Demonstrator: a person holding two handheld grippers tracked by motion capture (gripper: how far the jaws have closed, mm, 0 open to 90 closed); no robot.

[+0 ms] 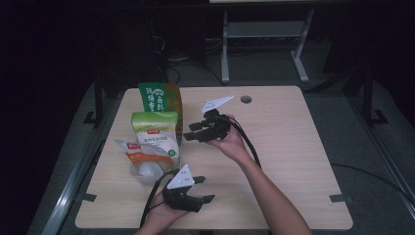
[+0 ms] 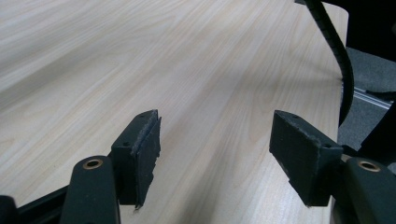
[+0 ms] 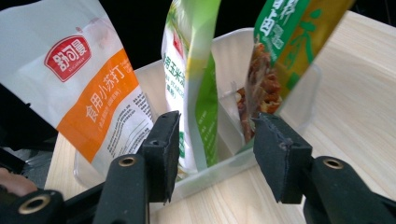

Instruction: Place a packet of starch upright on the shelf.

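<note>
Before the right gripper (image 3: 212, 154), jaws apart and empty, a light, floppy green-and-white pouch (image 3: 194, 70) stands; pinch its top edge.

My pads (image 3: 280, 154) are matt black, rough like foam, with brass-looking rivets. The table (image 2: 187, 56) is pale wood grain, smooth. The bin (image 3: 233, 163) is clear plastic; the pouches (image 3: 98, 88) look like glossy printed film, I think.
</note>
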